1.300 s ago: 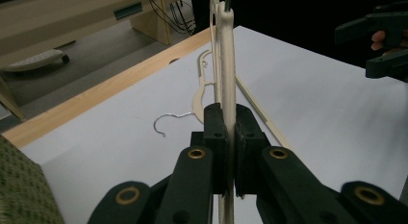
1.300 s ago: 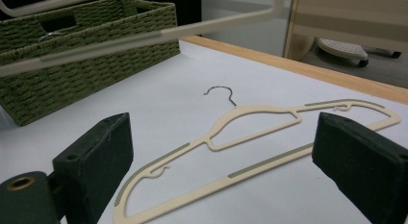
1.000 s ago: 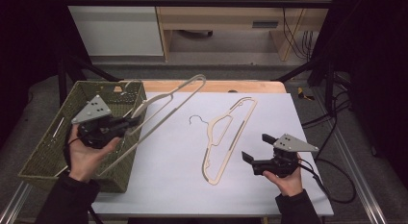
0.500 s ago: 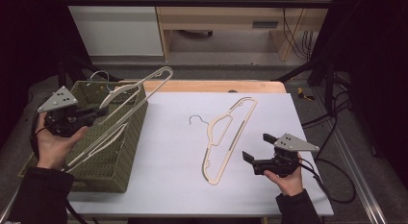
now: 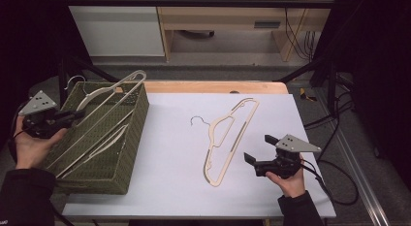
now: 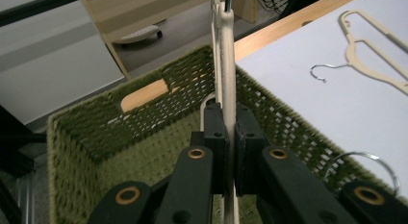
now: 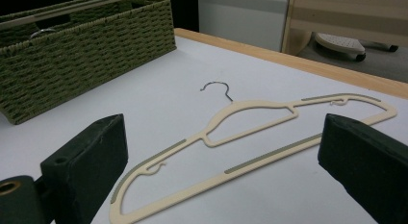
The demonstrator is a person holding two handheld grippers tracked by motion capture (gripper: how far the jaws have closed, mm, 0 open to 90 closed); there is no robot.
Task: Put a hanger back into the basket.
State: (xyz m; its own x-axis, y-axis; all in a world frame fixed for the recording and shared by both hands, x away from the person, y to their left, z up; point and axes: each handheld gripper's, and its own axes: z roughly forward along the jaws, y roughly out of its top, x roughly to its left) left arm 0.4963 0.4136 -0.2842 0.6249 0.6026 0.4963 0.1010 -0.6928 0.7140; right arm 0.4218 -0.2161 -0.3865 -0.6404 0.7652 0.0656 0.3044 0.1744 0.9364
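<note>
My left gripper (image 5: 71,116) is shut on the bar of a cream hanger (image 5: 99,120), which slants across the green woven basket (image 5: 137,134) at the table's left. In the left gripper view the jaws pinch this hanger (image 6: 227,56) over the basket's inside (image 6: 96,123). A second cream hanger (image 5: 228,138) with a metal hook lies flat on the white sheet mid-table. My right gripper (image 5: 258,148) stands open just right of this hanger's lower end, with nothing between its fingers. In the right gripper view the flat hanger (image 7: 250,137) lies ahead of my right gripper (image 7: 226,156).
Another hanger (image 5: 107,144) lies inside the basket, and a metal hook (image 6: 366,159) shows at its near wall. A wooden table edge (image 5: 213,86) runs along the back. Cables (image 5: 334,168) trail off the table's right side. The basket (image 7: 86,41) stands to the far left in the right gripper view.
My left gripper has swung left with its hanger, from over the basket's right rim to its left side, so the hanger now lies across the basket. The right gripper has stayed put.
</note>
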